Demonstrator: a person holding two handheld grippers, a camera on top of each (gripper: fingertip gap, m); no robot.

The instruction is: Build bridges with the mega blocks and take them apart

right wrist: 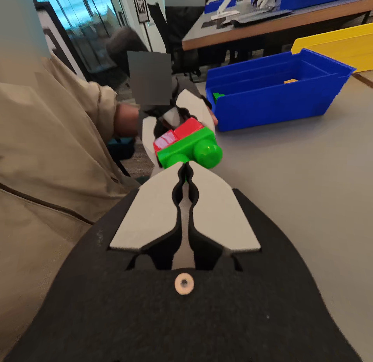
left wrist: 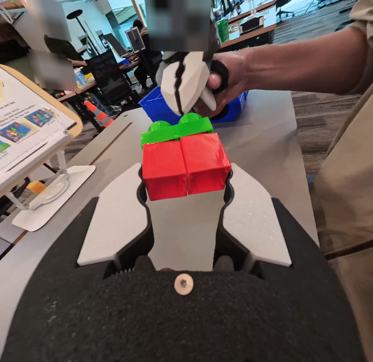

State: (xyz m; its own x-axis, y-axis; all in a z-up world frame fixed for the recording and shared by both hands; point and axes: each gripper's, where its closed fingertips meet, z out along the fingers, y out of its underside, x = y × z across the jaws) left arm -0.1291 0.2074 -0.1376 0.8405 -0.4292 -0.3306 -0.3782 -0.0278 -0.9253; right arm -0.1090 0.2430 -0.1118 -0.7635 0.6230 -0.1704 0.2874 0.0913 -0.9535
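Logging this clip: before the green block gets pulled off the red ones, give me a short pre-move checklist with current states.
1. Left gripper clamps the red blocks: ok.
2. Right gripper shut at the green block, fingertips between its studs: ok; firmness of grip: cannot tell.
3. Green block seated flat on red: not ok, it sits tilted, one end lifted.
4. Assembly held clear above the table: ok.
5. Blue bin within view for drop-off, mostly empty: ok.
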